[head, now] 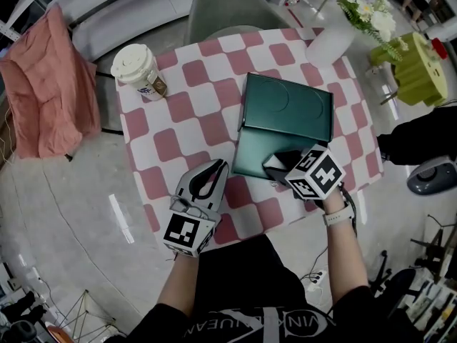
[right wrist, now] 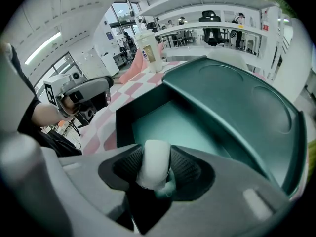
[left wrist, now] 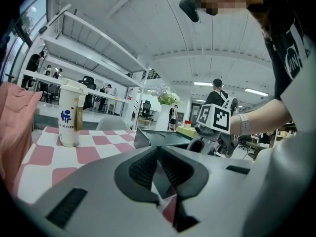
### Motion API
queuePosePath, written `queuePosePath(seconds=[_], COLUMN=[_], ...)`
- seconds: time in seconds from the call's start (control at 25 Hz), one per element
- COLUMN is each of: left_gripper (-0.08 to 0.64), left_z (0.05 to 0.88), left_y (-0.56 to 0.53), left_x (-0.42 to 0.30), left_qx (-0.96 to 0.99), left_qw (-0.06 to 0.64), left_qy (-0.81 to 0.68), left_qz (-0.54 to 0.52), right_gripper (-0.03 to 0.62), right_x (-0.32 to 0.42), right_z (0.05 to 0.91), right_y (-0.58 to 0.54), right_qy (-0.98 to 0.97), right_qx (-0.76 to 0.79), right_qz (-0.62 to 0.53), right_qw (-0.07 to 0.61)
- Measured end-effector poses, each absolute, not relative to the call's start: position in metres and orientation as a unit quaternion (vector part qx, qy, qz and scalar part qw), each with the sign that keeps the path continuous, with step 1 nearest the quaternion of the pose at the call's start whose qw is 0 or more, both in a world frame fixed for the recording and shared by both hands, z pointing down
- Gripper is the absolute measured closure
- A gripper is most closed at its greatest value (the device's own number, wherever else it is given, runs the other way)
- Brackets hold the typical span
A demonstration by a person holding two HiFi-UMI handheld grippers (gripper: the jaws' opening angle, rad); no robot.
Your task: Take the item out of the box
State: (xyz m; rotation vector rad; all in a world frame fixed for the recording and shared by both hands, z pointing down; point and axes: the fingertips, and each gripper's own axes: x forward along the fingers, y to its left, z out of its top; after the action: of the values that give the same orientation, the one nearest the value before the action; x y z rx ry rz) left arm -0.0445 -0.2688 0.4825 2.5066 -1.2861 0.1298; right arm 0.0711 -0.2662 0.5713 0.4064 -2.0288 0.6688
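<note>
Slippage loomed: right tongs (right wrist: 156, 174) stood wide, unclamped, around the white item (right wrist: 155, 154) in the box (right wrist: 124, 120); left tongs (left wrist: 159, 169) closed, empty.

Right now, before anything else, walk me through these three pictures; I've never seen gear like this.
There is no robot here: a person holds a two-jaw gripper in each hand. The cubes with square markers belong to the grippers. One picture comes from a camera on the person's head, looking down. The other two come from cameras riding on each gripper, looking along its jaws. On the checked table stand a lidded paper cup, a white vase of flowers and a dark green box with its lid swung open. The left gripper is shut and empty, beside the box. The right gripper reaches into the box with a small white item between its pads. Whether they press on it, I cannot tell.
</note>
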Motion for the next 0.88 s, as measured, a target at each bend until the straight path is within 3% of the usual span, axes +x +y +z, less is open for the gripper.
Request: queuePosePath(seconds=[0.88], left_gripper=[0.534], left_z=[0.487], left_y=[-0.269], left_x=[-0.037], left_qx=[0.876], left_qw=[0.166], left_qy=[-0.451], left_qz=[0.048], right_gripper=[0.423], right_x=[0.074], right_z=[0.537], right_y=[-0.276], right_qy=[-0.862], right_qx=[0.218], right_qz=[0.213], right_qw=[0.404])
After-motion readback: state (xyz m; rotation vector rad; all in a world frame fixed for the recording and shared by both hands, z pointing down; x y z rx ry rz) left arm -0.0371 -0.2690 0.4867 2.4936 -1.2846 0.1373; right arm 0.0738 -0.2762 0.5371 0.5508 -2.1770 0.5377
